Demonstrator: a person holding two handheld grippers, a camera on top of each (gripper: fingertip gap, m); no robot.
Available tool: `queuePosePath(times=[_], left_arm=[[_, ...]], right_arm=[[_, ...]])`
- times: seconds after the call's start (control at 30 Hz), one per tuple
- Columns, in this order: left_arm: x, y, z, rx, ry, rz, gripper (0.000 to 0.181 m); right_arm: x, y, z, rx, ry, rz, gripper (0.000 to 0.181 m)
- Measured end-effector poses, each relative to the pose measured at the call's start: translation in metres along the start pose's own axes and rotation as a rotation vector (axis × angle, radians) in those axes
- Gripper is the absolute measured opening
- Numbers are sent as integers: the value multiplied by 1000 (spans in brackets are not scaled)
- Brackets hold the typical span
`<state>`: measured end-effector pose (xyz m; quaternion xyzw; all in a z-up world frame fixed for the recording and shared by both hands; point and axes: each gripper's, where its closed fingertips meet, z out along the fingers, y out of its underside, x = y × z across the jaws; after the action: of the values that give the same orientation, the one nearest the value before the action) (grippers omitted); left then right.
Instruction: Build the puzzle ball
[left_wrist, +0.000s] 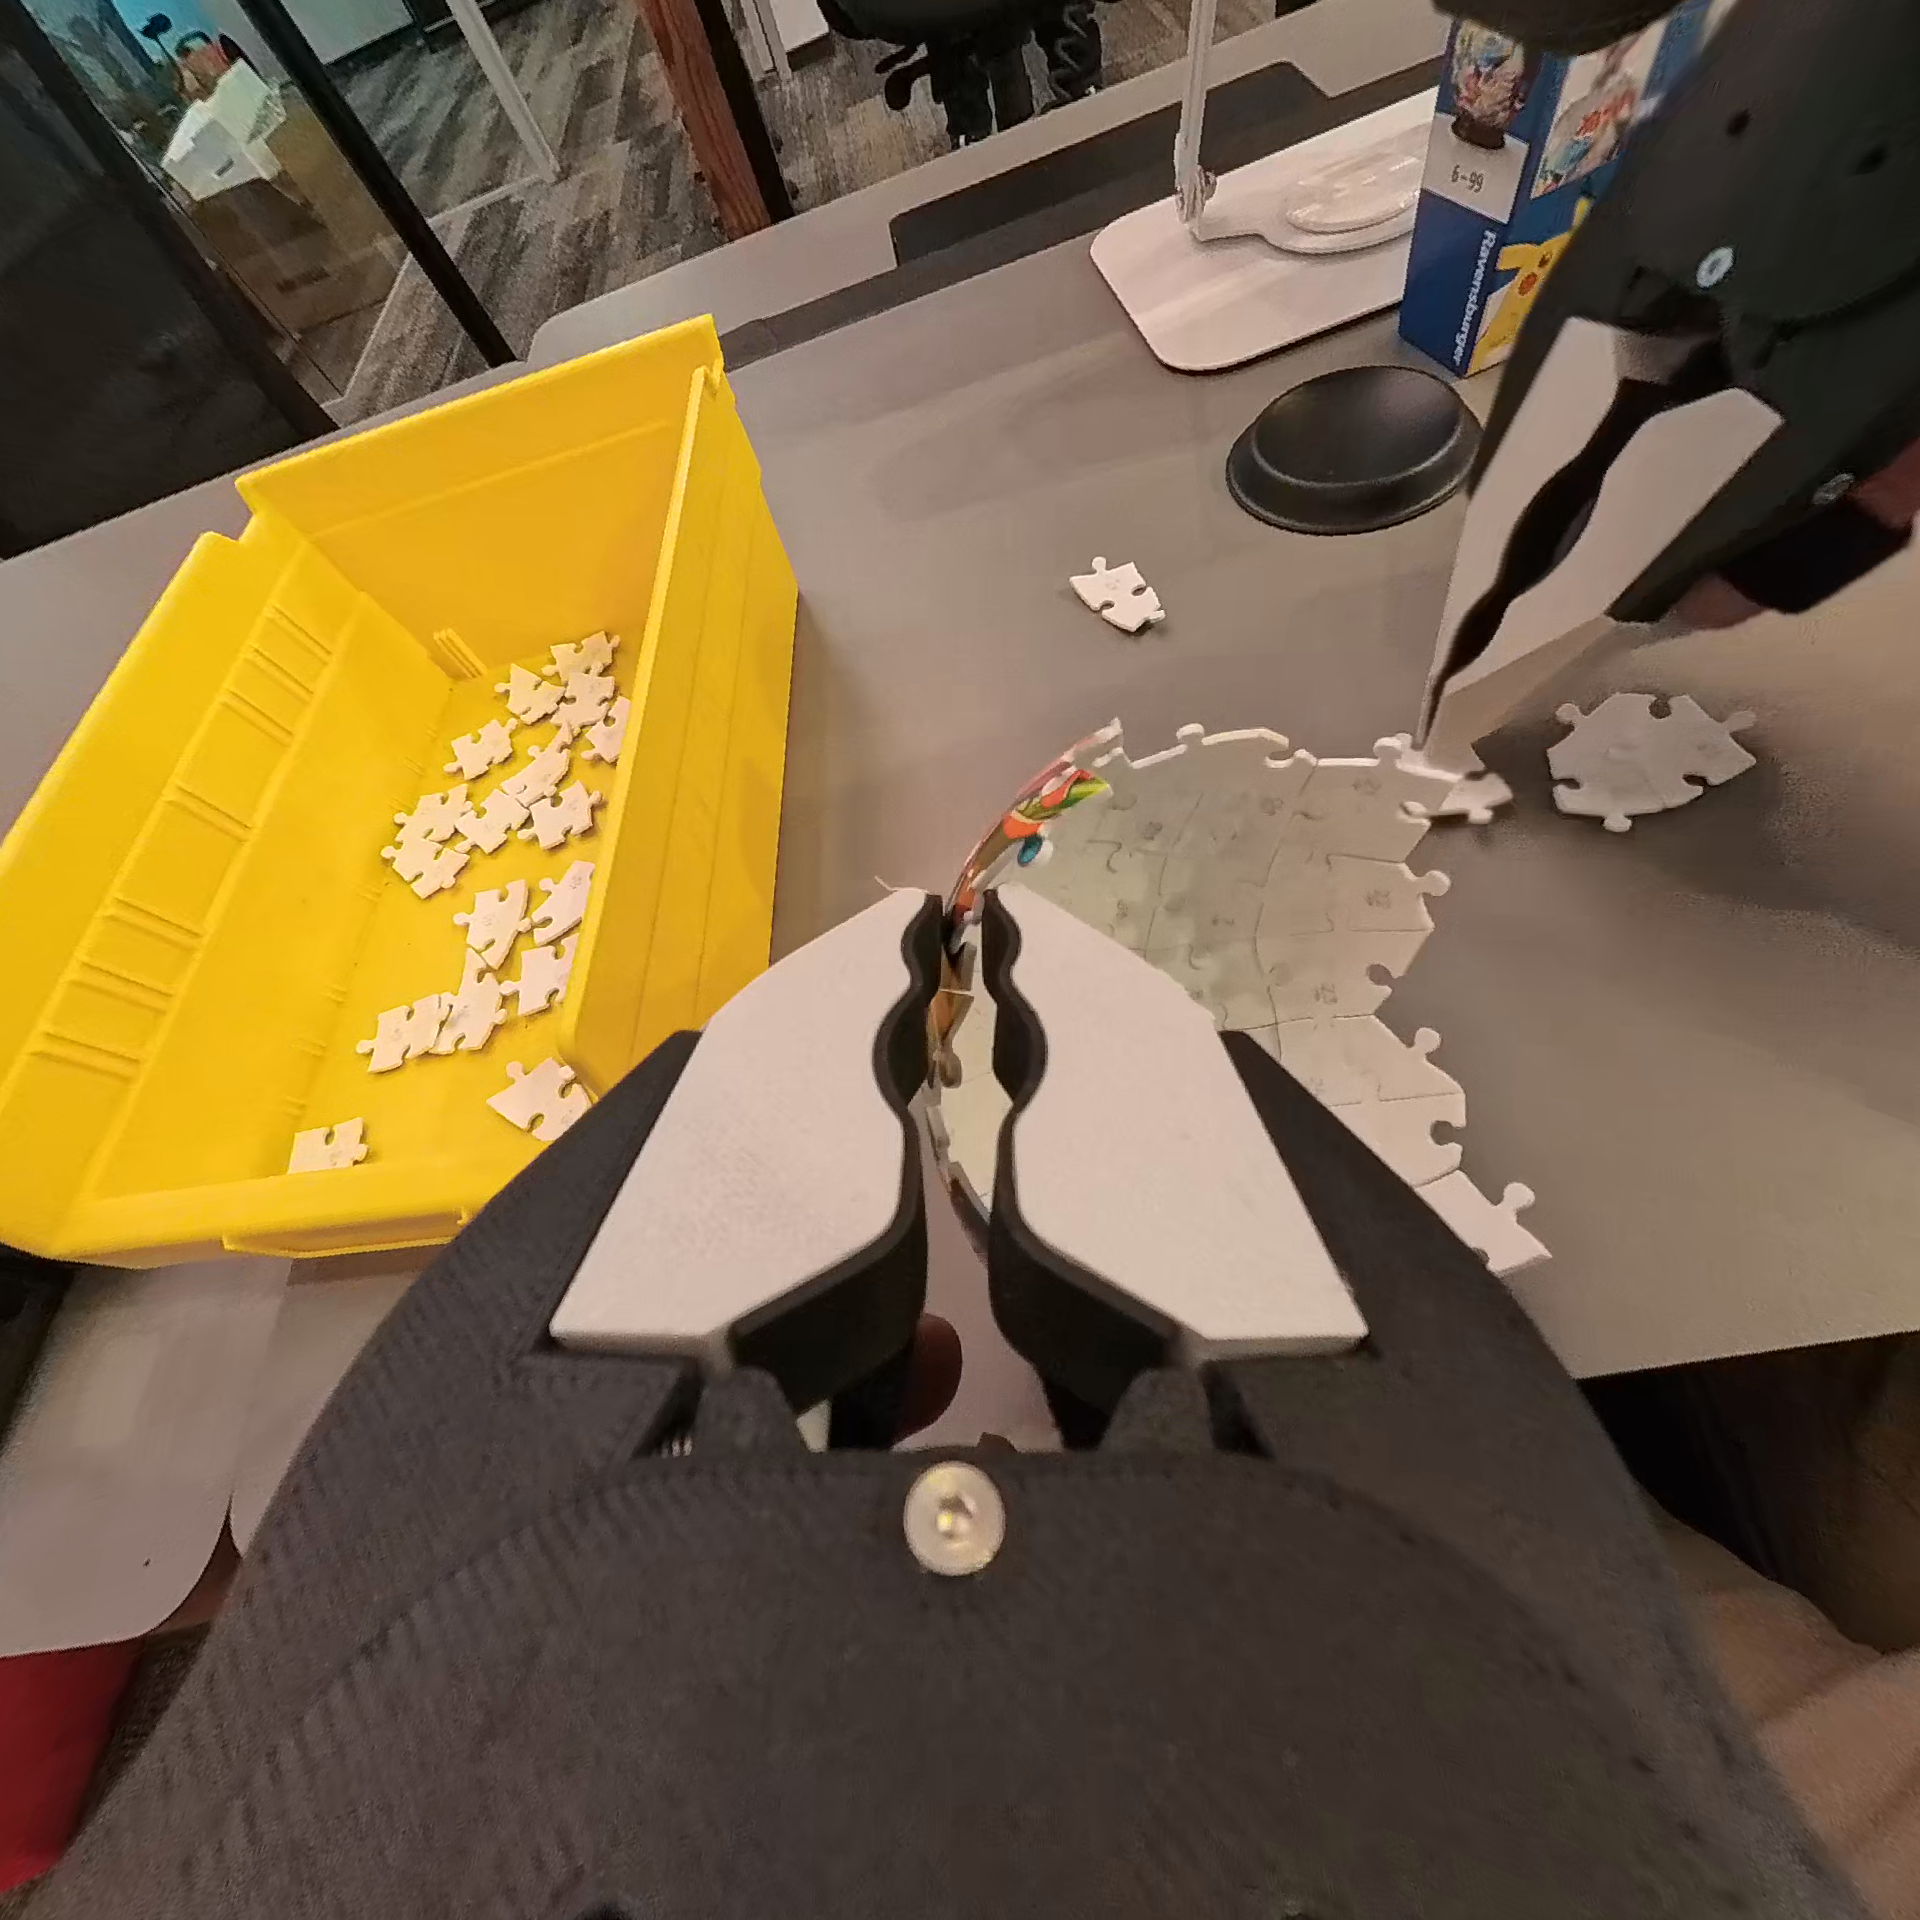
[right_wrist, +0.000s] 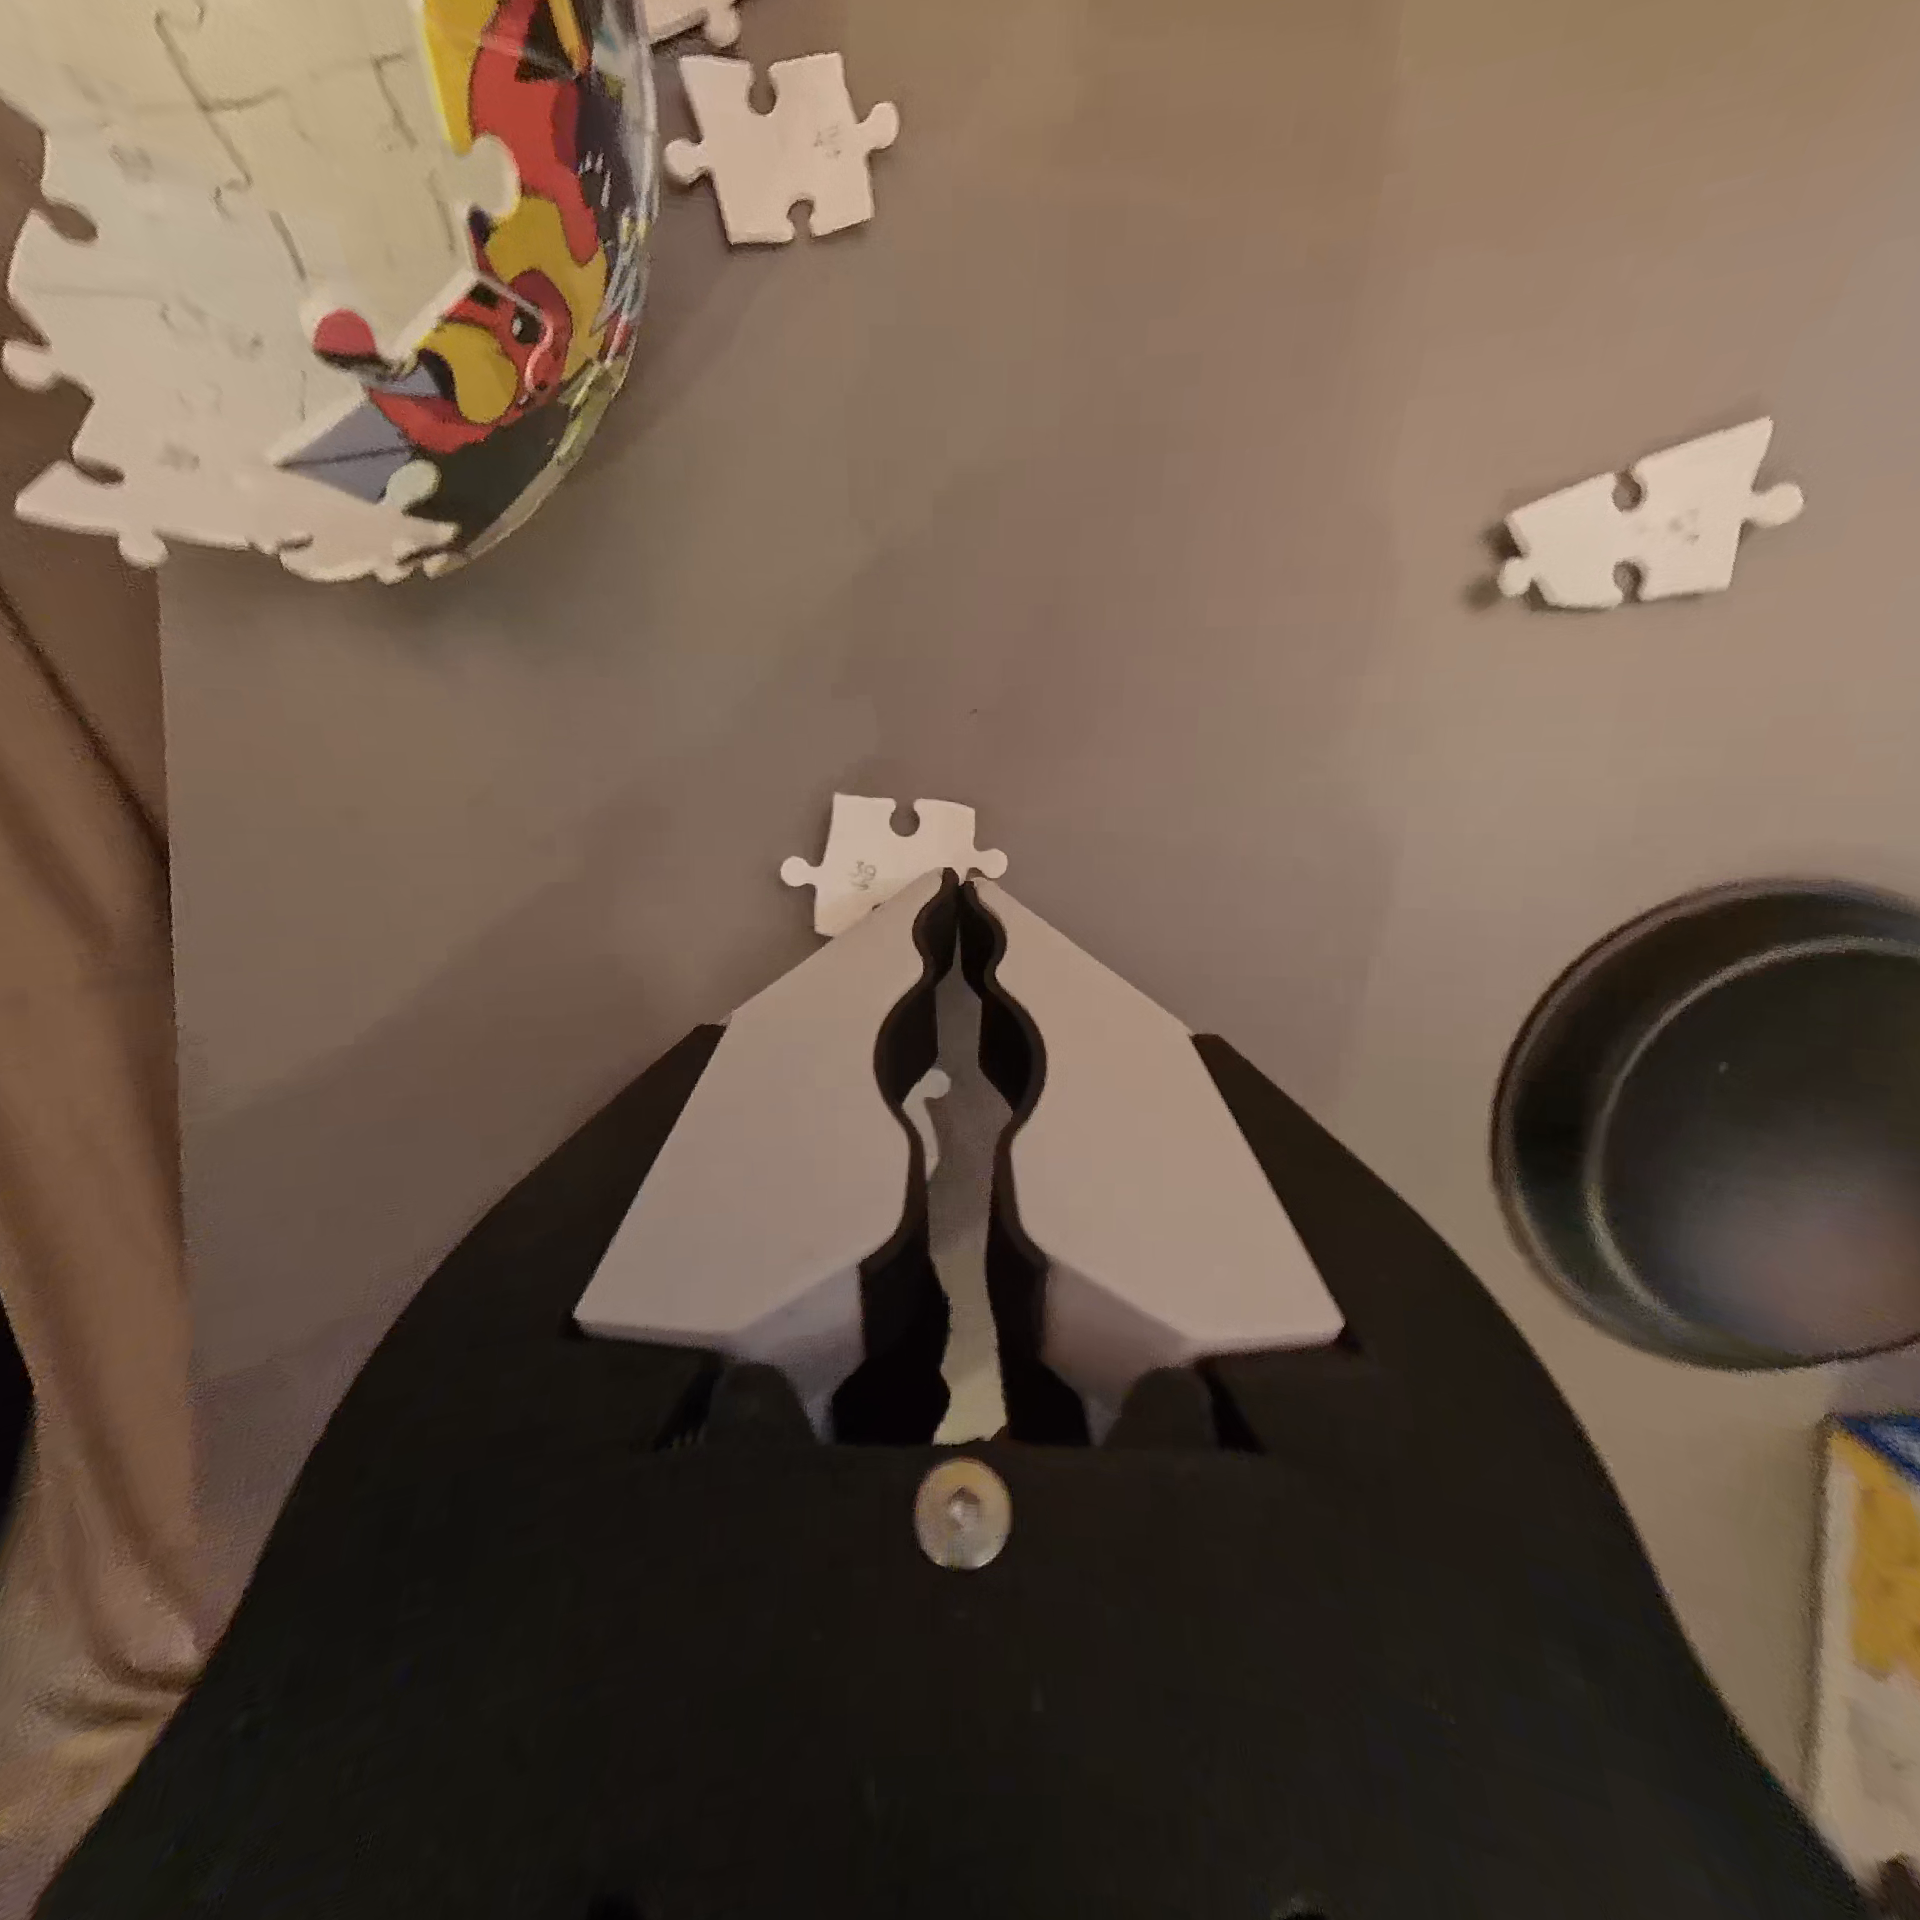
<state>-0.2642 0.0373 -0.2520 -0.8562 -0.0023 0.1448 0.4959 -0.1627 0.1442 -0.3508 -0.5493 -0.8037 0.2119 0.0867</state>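
The part-built puzzle ball (left_wrist: 1299, 883) is an open shell, white inside and printed in colours outside. My left gripper (left_wrist: 964, 909) is shut on its near rim, and the coloured edge runs between the pads. The ball also shows at the top left of the right wrist view (right_wrist: 208, 260). My right gripper (right_wrist: 958, 883) points down at the table with its fingertips closed together. They rest on a white puzzle piece (right_wrist: 873, 857) that lies flat under them. The left wrist view shows the right gripper (left_wrist: 1439, 722) at this piece (left_wrist: 1470, 790), beside the ball's far rim.
A yellow bin (left_wrist: 665, 520) with several white pieces stands to the left. Loose pieces lie on the grey table (left_wrist: 1117, 594), (right_wrist: 779, 145), (right_wrist: 1652, 520), and a joined cluster (left_wrist: 1652, 758). A black dish (left_wrist: 1351, 452), a white stand (left_wrist: 1247, 281) and a blue box (left_wrist: 1475, 260) are at the back. Across from one pair of fingers to the other is roughly 20 cm. The black dish (left_wrist: 1351, 452) is closer to my right gripper, around 12 cm from its tips; the left tips are 25 cm off.
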Motion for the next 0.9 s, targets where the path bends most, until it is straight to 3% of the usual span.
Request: queuePosePath(times=[0.2, 0.53, 0.9], left_arm=[[2, 0, 2, -4, -1, 5, 7], [0, 2, 3, -10, -8, 3, 7], [0, 2, 4, -12, -10, 1, 7]], right_arm=[[11, -5, 1, -65, -94, -231, 0], [-6, 0, 1, -172, -270, -511, 0], [-6, 6, -2, -298, -308, -760, 0]])
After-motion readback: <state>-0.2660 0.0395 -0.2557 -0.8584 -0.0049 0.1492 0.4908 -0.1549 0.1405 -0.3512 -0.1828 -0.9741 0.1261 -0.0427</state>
